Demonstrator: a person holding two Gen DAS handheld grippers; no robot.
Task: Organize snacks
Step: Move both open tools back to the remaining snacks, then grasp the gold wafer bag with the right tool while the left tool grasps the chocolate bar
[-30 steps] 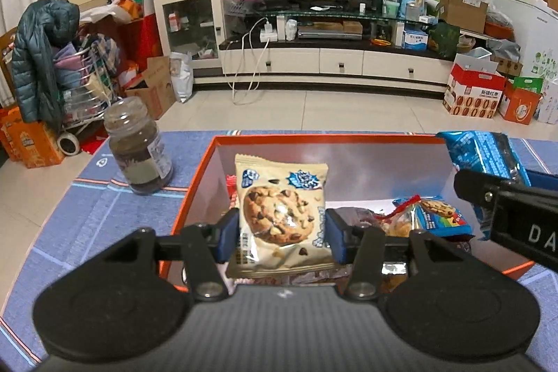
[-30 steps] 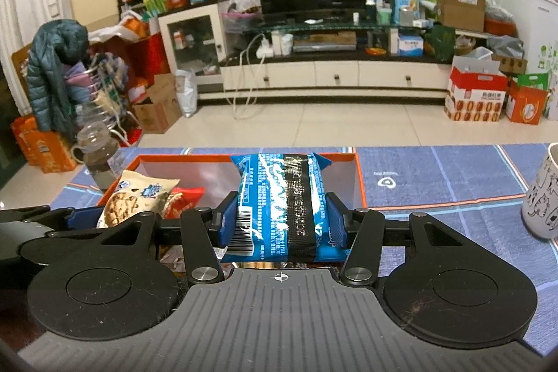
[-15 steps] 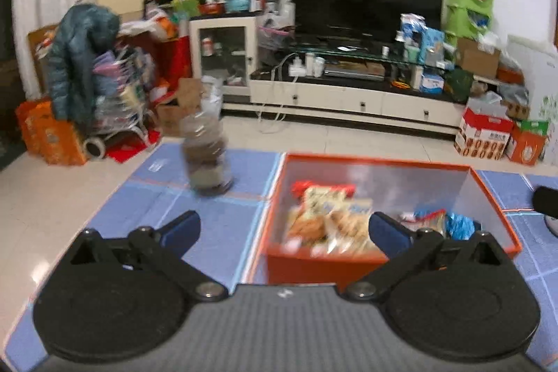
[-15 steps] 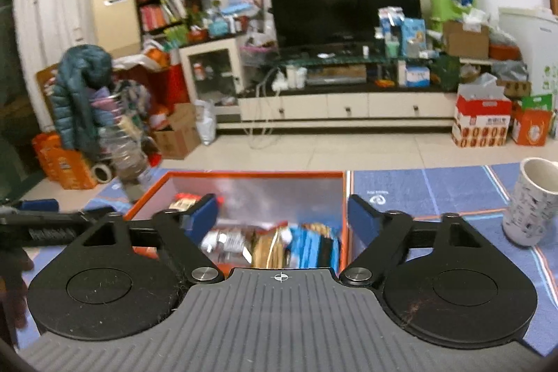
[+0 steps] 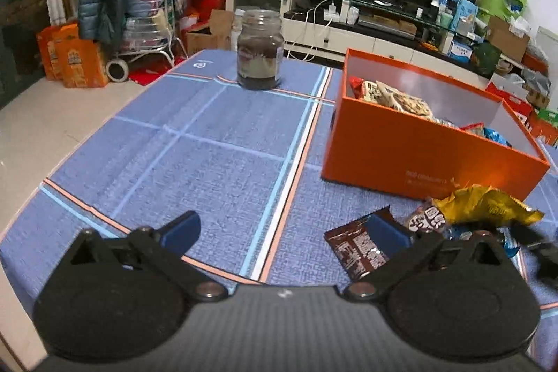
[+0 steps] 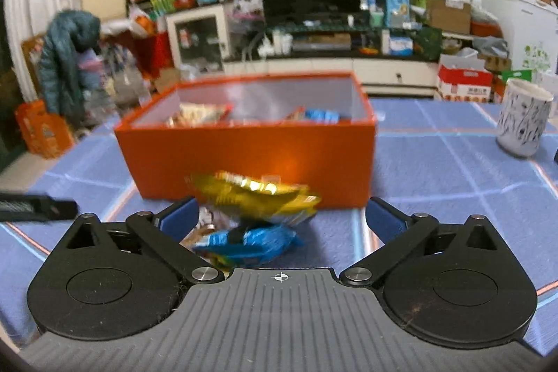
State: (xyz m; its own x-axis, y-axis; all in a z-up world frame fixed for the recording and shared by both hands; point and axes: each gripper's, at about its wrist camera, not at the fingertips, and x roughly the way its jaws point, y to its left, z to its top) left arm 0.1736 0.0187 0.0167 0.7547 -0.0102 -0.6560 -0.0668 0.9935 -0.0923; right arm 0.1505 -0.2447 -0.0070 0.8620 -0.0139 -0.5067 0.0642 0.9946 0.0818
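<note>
Both the left gripper [image 5: 282, 234] and right gripper [image 6: 280, 215] have just released their packets into the orange box [image 5: 411, 149], jaws spread and empty, and now sit near the loose snacks [image 6: 251, 197] in front of it, likely next

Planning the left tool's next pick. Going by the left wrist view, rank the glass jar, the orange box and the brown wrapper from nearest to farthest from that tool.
1. Brown wrapper: on the cloth, right beside the right finger of the open left tool.
2. Orange box: farther back, to the right.
3. Glass jar: farthest, near the table's far edge, slightly left of centre.
</note>
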